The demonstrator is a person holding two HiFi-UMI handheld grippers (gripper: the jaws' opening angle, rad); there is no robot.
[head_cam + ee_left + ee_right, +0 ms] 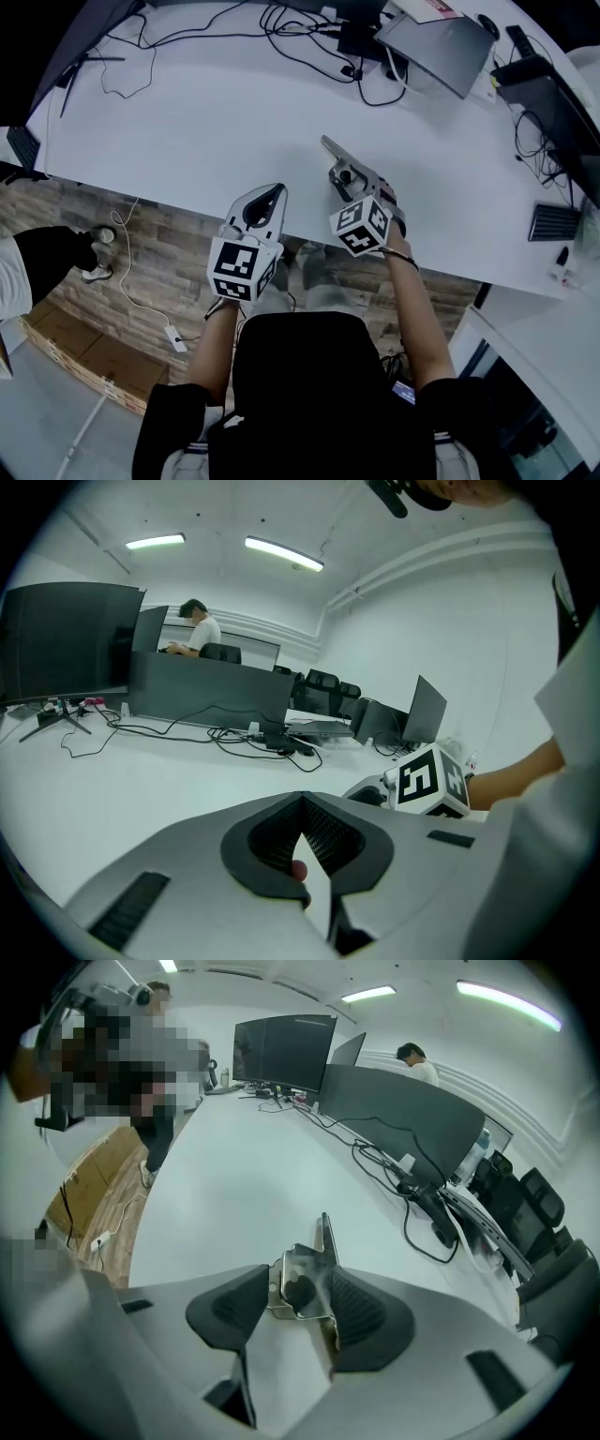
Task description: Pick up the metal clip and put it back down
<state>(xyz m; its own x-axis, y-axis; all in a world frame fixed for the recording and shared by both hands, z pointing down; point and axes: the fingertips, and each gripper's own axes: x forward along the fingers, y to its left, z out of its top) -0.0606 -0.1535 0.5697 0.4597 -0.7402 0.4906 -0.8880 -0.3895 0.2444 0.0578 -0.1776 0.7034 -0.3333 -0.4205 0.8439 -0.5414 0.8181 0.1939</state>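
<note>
The metal clip (339,161) lies on the white table (187,122) near its front edge, one long handle pointing up-left. My right gripper (347,178) stands steeply over it. In the right gripper view the clip (309,1269) sits between the wide-spread jaws of that gripper (300,1290), close to the right pad (361,1309), and I see no squeeze on it. My left gripper (279,190) hovers at the table's front edge, left of the clip. Its jaws (302,803) are shut with nothing in them. The right gripper's marker cube (431,780) shows beside it.
A grey laptop (436,42) and tangled black cables (300,37) lie at the table's far side. More devices (553,222) sit at the right end. Dark monitors (281,1054) stand further along. A black chair back (309,375) is below me. A person (199,625) sits at a distant desk.
</note>
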